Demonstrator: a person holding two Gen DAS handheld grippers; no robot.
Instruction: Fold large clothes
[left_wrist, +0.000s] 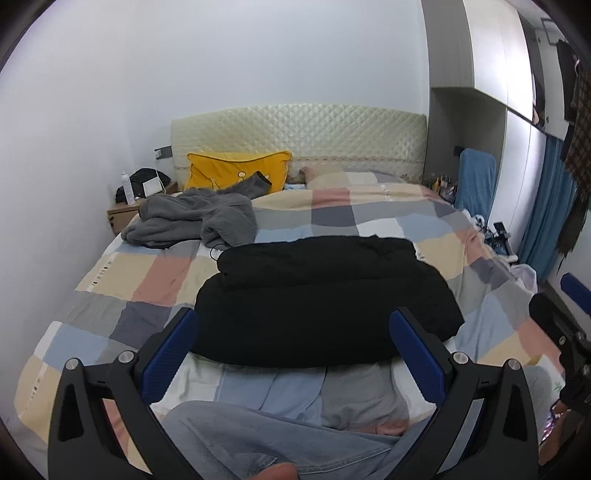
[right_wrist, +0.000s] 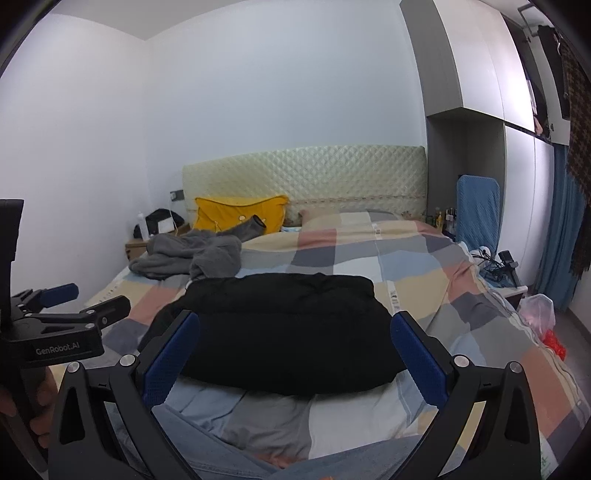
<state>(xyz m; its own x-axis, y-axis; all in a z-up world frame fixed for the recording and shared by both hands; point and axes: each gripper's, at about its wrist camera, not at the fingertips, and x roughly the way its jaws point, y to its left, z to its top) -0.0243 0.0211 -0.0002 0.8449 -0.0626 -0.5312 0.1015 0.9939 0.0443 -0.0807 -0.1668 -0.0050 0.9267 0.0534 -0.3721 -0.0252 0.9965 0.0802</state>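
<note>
Left wrist view: we hold both tools, left tool (left_wrist: 293, 341) and right tool (right_wrist: 295, 343), spread wide and empty above the bulky black padded garment (left_wrist: 325, 299), lying on the checked patchwork bedspread (left_wrist: 369, 210). It looks soft, puffy and slippery, so we judge its near hem corners the best hold.

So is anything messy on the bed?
Yes. The grey garment lies crumpled in a heap near the yellow pillow, one sleeve flung across it. The black garment looks neatly folded.

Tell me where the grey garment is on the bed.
In both views the grey garment lies crumpled at the bed's far left, in front of the yellow pillow and beyond the black garment.
</note>
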